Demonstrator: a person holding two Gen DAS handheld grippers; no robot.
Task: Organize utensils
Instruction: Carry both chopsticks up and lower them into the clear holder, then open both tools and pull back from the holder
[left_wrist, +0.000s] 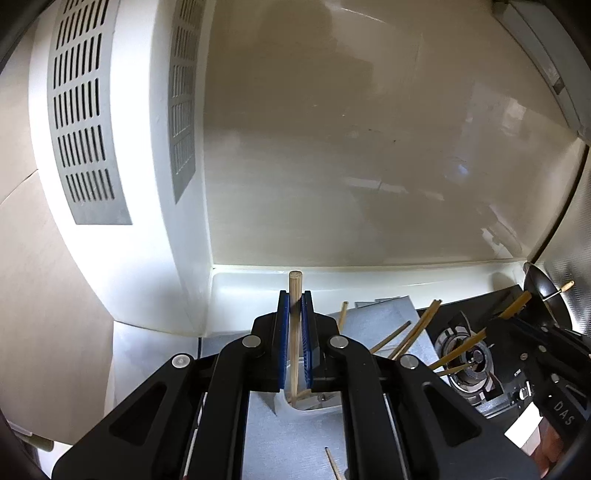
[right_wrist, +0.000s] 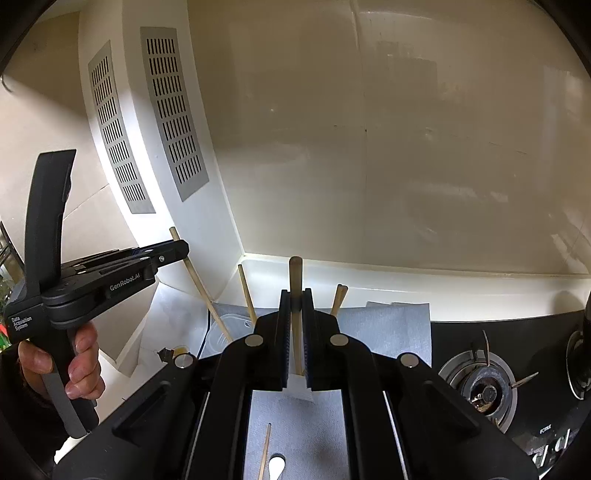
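Wooden chopsticks half gathered: one clamped in each gripper, others loose on the counter.

The left gripper (left_wrist: 294, 314) is closed on a chopstick (left_wrist: 294, 332) held upright, and the right gripper (right_wrist: 295, 314) likewise pinches its own chopstick (right_wrist: 295, 284) between narrow jaws. On the grey mat (left_wrist: 391, 314) to the right, several loose chopsticks (left_wrist: 417, 332) lie fanned near the stove burner (right_wrist: 480, 384), and a white spoon (right_wrist: 276, 466) lies at the near edge. I judge sorting under way: nothing is visibly stowed, and no holder can be made out.
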